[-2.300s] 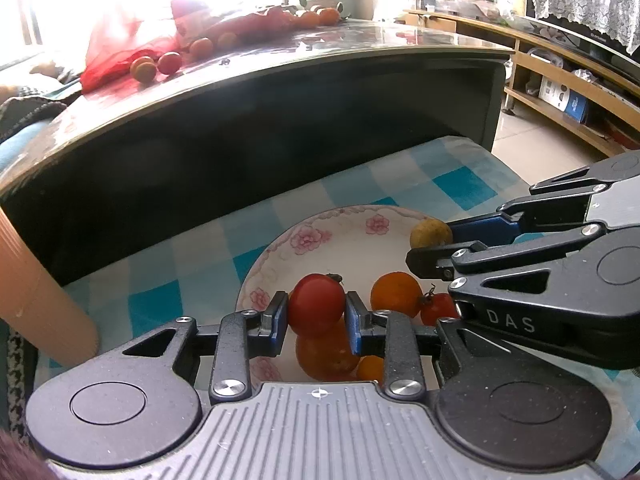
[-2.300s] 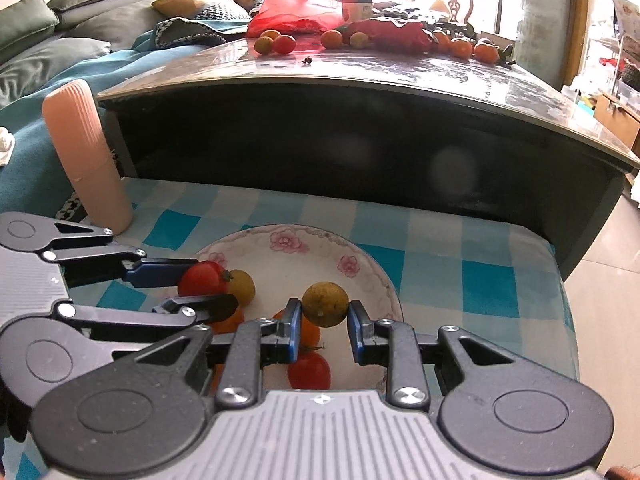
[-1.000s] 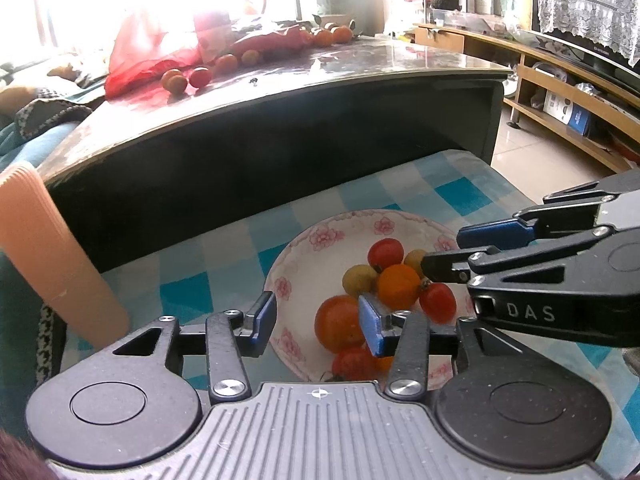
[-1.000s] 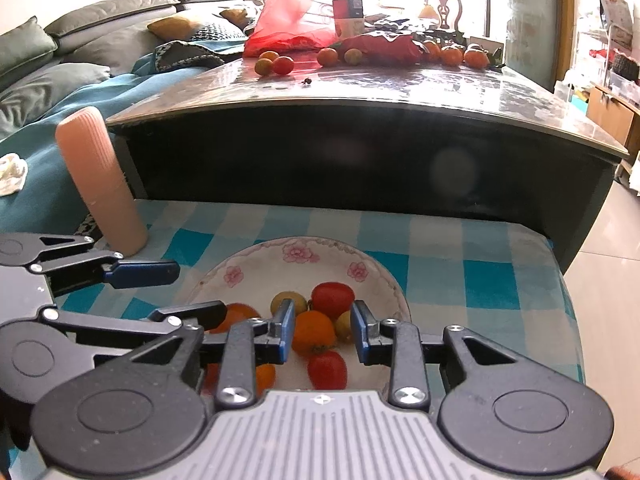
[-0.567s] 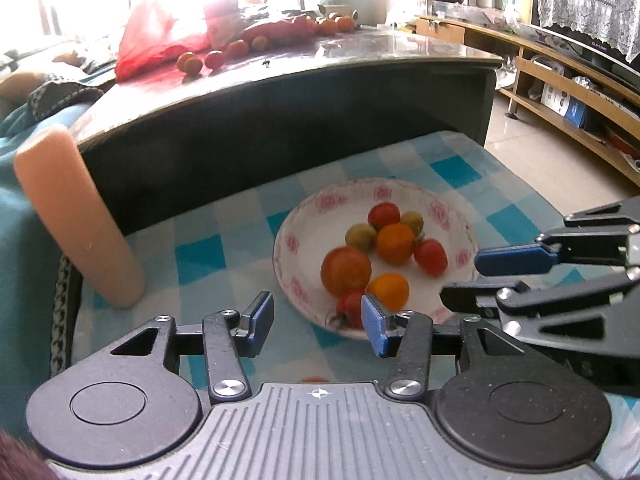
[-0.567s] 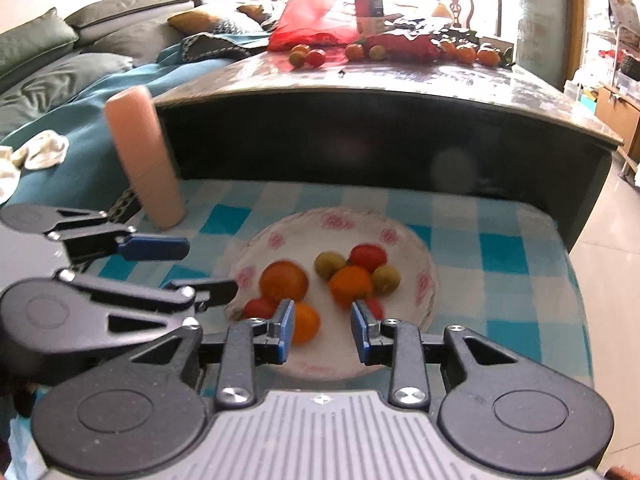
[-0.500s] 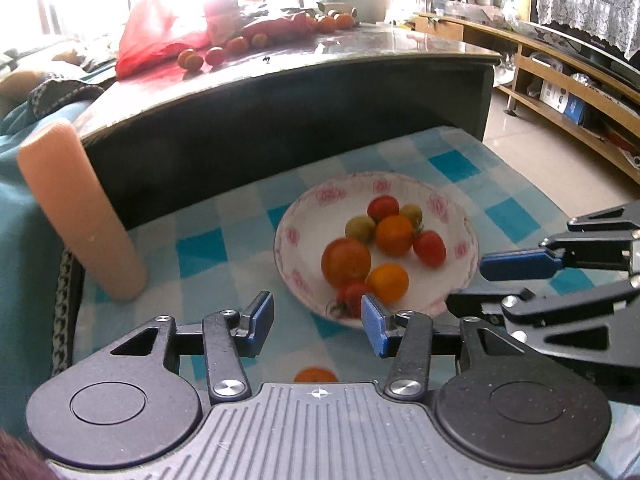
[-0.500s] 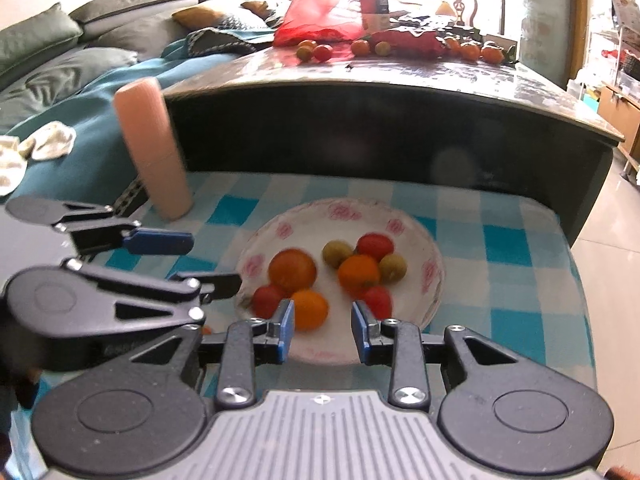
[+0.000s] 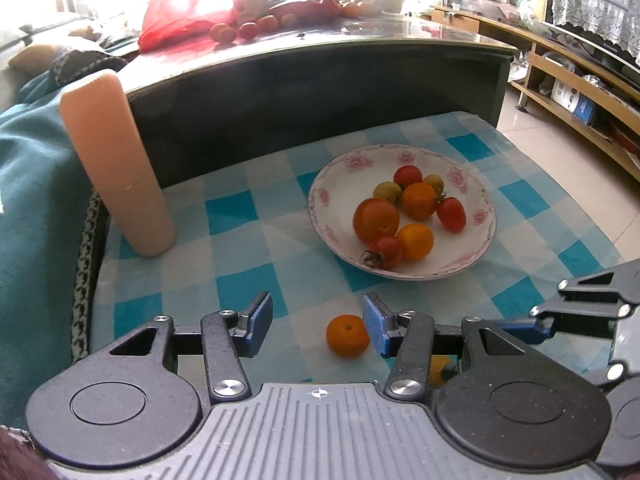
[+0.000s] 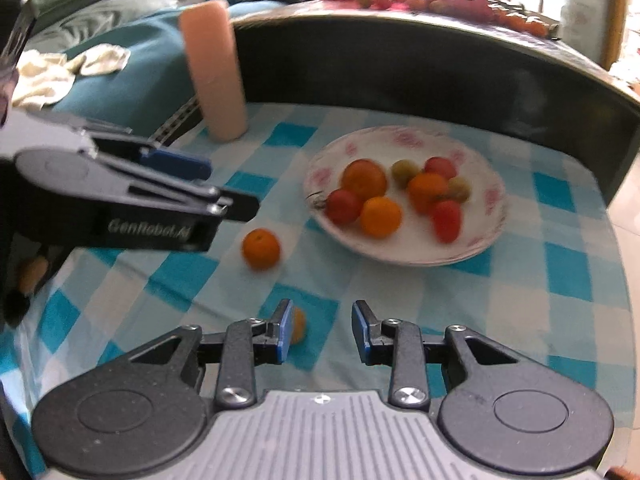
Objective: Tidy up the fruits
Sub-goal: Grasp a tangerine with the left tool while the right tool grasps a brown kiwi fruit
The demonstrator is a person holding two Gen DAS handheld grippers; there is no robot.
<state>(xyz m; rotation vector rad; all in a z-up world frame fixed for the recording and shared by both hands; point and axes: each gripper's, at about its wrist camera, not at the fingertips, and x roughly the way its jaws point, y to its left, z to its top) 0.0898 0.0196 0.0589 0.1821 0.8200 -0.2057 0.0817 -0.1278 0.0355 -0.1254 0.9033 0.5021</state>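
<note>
Both tools, left tool [image 9: 318, 322] and right tool [image 10: 322, 330], gape empty; the loose orange [image 9: 347, 335], between the left tool's fingers, could roll away if nudged.

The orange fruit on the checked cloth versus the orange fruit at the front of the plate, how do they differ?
The loose round orange fruit lies alone on the blue-and-white checked cloth, between the left gripper's open fingers; the plated round orange fruit sits inside the floral white plate. The loose one touches no fruit; the plated one presses against a red tomato. Both are round and orange.
</note>
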